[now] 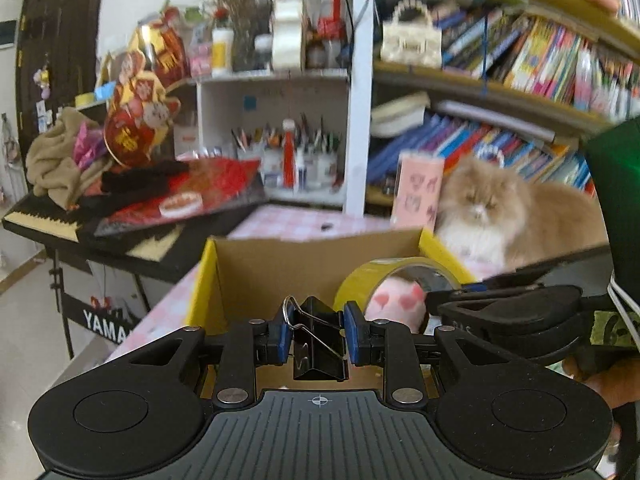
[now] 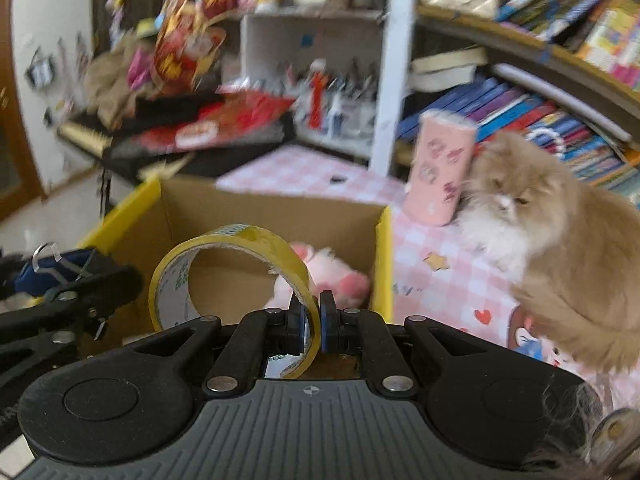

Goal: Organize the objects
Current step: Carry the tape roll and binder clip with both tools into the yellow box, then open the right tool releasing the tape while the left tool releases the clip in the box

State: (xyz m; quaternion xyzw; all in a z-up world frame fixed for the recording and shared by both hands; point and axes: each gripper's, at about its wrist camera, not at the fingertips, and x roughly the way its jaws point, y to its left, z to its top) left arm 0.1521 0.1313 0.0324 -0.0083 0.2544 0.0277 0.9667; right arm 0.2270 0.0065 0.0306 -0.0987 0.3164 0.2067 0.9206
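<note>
My left gripper (image 1: 316, 334) fingers pinch black binder clip (image 1: 319, 340) above open cardboard box (image 1: 256, 268); my right gripper (image 2: 311, 322) fingers pinch yellow tape roll (image 2: 236, 276) wall over same box, pink plush (image 2: 332, 276) inside

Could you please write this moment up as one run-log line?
left hand-held gripper: shut on binder clip | right hand-held gripper: shut on yellow tape roll | both over cardboard box | pink plush inside
</note>
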